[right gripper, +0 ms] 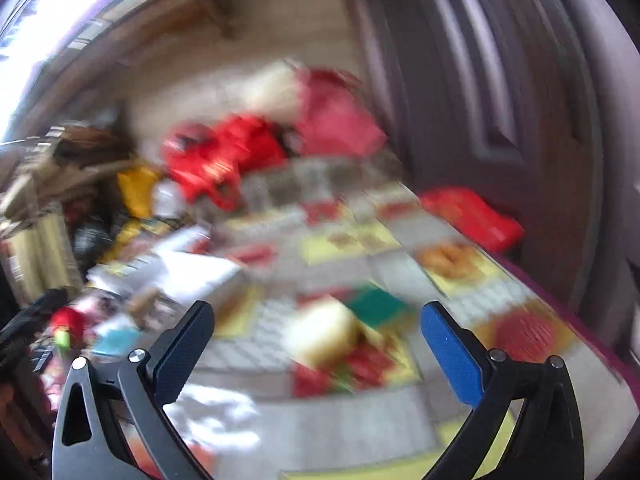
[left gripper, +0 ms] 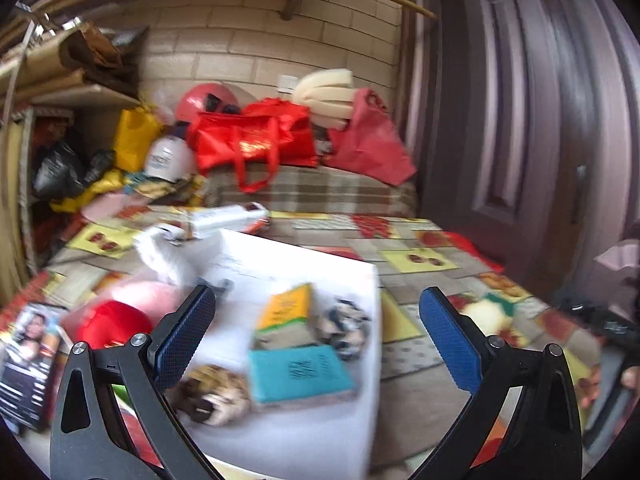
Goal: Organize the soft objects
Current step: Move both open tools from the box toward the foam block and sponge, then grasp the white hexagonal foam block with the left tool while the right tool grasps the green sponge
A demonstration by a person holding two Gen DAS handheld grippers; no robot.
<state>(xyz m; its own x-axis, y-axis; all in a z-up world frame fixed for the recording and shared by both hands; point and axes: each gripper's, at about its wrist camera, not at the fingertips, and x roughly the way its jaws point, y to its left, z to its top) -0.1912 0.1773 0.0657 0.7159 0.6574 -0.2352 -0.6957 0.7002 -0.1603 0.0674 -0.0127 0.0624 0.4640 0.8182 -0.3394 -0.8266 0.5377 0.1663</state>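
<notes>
My left gripper (left gripper: 318,320) is open and empty above a white sheet (left gripper: 304,436) on the patterned table. On the sheet lie a teal sponge (left gripper: 298,374), a yellow sponge (left gripper: 286,308), a brown spotted scrunchie (left gripper: 214,394) and a black-and-white scrunchie (left gripper: 344,328). A red soft ball (left gripper: 114,326) sits left of the sheet. My right gripper (right gripper: 318,328) is open and empty over the table; the view is blurred. A yellow-white sponge with a green side (right gripper: 324,330) lies between its fingers, further ahead.
Red bags (left gripper: 256,136), a yellow bag (left gripper: 134,136) and foam (left gripper: 326,92) pile up at the table's far end by the brick wall. A white box (left gripper: 228,218) and a magazine (left gripper: 28,360) lie left. A dark door (left gripper: 528,120) stands right. A red object (right gripper: 472,216) sits at the table's right edge.
</notes>
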